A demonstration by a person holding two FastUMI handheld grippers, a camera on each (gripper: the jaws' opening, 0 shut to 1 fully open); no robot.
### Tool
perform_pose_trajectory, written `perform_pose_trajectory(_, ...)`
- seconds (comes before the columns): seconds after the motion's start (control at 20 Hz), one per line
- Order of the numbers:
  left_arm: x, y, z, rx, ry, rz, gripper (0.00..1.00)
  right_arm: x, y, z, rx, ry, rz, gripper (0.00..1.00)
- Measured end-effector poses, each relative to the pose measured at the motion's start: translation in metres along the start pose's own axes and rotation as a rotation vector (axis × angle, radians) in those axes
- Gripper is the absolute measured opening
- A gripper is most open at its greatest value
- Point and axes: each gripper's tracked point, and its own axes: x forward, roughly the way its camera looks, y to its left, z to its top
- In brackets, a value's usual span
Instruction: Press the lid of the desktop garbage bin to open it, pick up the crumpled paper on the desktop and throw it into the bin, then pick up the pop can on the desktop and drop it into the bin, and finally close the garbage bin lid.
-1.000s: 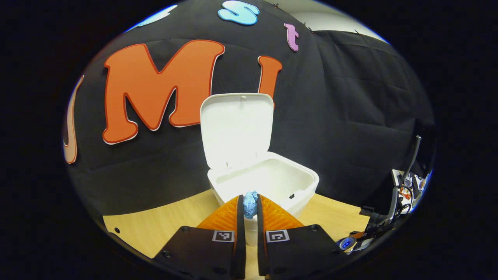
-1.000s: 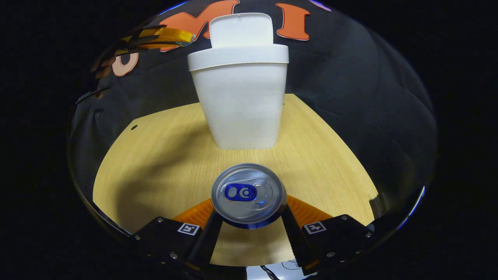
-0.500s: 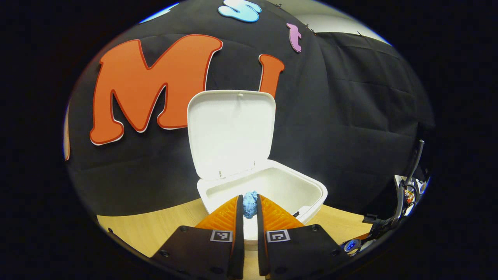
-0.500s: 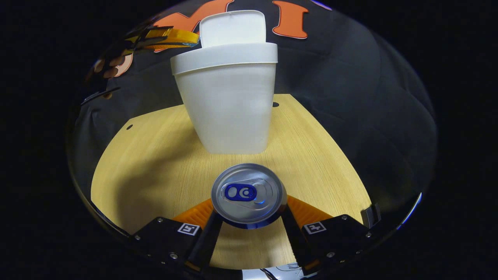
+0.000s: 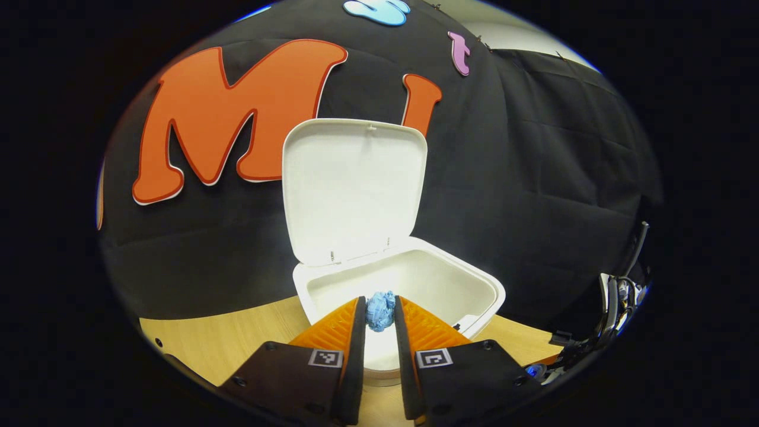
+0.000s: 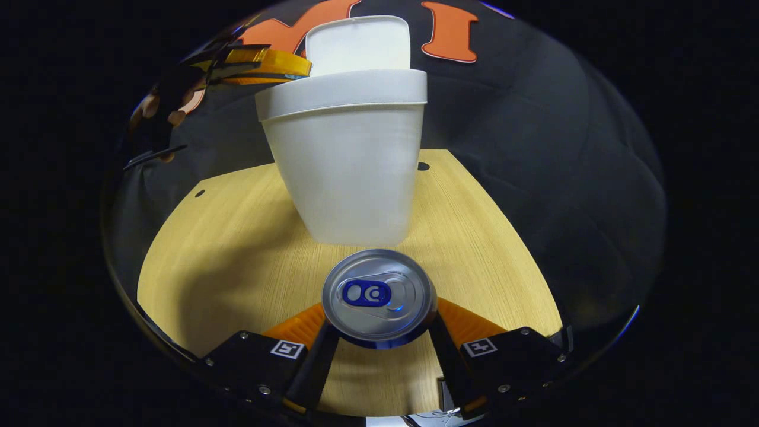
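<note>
Wooden desktop (image 6: 237, 237), left gripper (image 5: 379, 313) pinching crumpled paper (image 5: 380, 311) over open bin (image 5: 409, 284), right gripper (image 6: 379, 323) clamping pop can (image 6: 379, 296).

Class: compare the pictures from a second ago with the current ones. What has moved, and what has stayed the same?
The left claw has carried the crumpled paper forward, to above the open bin's near rim. Its grip has not been released. The right claw stays shut on the pop can, and the lid stays up.

White bin (image 6: 350, 172), white lid (image 5: 353, 190). Light-blue crumpled paper (image 5: 380, 311). Silver can top (image 6: 379, 296), blue tab at 9 o'clock. Pale wood-grain table (image 6: 225, 255).
</note>
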Motion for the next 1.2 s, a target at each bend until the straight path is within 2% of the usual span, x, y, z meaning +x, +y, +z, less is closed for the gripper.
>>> perform_pose_trajectory(0.05,-0.001,0.0,0.001,-0.003,-0.002,0.0,0.32,-0.001,-0.002,0.003,-0.003,-0.008,-0.003,0.82)
perform_pose_trajectory(0.15,-0.005,-0.001,0.002,-0.004,-0.005,-0.004,0.54,-0.006,-0.004,0.009,-0.002,-0.023,-0.011,0.82)
perform_pose_trajectory(0.3,-0.009,0.001,0.003,-0.003,-0.011,0.005,0.77,-0.013,-0.005,0.019,-0.003,-0.049,-0.018,0.82)
perform_pose_trajectory(0.5,-0.02,0.003,0.005,-0.012,-0.016,0.015,0.81,-0.025,-0.007,0.038,-0.011,-0.089,-0.025,0.82)
perform_pose_trajectory(0.7,-0.033,0.012,-0.002,-0.056,-0.013,0.035,0.98,-0.034,-0.005,0.043,-0.034,-0.1,-0.026,0.82)
perform_pose_trajectory(1.2,-0.088,0.067,-0.022,-0.119,-0.015,0.171,0.97,-0.059,0.001,0.085,-0.094,-0.179,-0.007,0.82)
